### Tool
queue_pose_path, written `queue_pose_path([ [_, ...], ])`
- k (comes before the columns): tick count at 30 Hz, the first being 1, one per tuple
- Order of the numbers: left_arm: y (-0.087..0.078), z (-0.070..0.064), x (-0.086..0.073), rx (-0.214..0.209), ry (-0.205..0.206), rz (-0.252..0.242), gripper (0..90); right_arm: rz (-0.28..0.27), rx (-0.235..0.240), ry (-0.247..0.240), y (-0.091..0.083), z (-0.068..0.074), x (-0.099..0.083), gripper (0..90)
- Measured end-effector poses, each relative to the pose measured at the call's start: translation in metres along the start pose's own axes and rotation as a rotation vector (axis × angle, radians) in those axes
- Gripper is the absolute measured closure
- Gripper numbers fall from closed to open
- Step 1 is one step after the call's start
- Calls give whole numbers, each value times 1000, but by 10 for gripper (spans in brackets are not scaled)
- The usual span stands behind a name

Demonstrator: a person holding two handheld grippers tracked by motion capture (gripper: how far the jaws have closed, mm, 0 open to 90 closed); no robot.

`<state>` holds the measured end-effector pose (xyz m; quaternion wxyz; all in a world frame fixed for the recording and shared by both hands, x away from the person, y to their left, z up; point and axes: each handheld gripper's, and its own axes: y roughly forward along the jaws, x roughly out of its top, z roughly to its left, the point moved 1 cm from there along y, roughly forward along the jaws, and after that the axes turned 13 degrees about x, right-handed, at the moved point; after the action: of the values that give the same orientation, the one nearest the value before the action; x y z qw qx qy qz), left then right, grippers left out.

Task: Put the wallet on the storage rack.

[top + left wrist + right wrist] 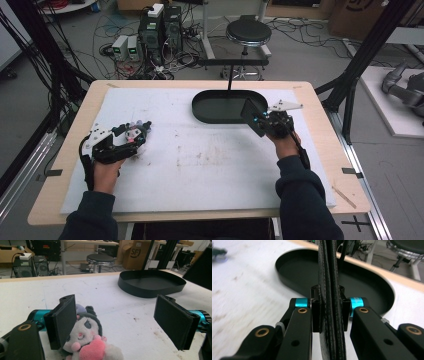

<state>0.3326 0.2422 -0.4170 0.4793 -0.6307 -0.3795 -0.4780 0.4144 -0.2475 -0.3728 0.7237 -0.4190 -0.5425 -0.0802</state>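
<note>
A small plush doll (pixel 86 340) with a white face, dark hair and a pink heart lies on the white mat. My left gripper (pixel 120 322) stands open around it, and the doll rests against the left pad (pixel 65 321). From above, the doll (pixel 136 129) sits at the tips of the left gripper (pixel 134 136) on the mat's left side. My right gripper (pixel 329 312) is shut on a flat black leather-like case (pixel 330 272), seen edge-on. The case (pixel 250 114) is held by the right gripper (pixel 264 121) over the near right rim of a black oval tray (pixel 200 111).
The tray (pixel 140 291) (pixel 294 267) holds nothing that I can see. A white mat (pixel 200 165) covers the wooden table (pixel 60 165). Beyond the far edge are a round stool (pixel 248 33), computer boxes (pixel 161 27) and floor cables. Black frame posts (pixel 360 60) rise at the right.
</note>
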Motion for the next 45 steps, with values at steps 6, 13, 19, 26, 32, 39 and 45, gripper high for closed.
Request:
queue_pose_path([
  [6,1,0,-1,2,0,5,185,-41,-11,21,11,-21,23,793],
  [13,0,1,-2,7,2,5,184,-27,-54,92,42,-48,33,792],
  [19,0,2,-2,8,4,6,184,-48,-54,160,69,-58,32,792],
  [26,0,2,-2,10,3,6,184,-68,-66,258,98,-62,22,786],
  [32,0,2,-3,14,3,5,184,-35,-39,362,98,-78,10,617],
  [39,-2,2,-3,13,8,5,184,-33,-181,352,69,-92,7,489],
  [45,0,1,-3,14,12,8,184,-20,-155,368,55,-100,-2,541],
])
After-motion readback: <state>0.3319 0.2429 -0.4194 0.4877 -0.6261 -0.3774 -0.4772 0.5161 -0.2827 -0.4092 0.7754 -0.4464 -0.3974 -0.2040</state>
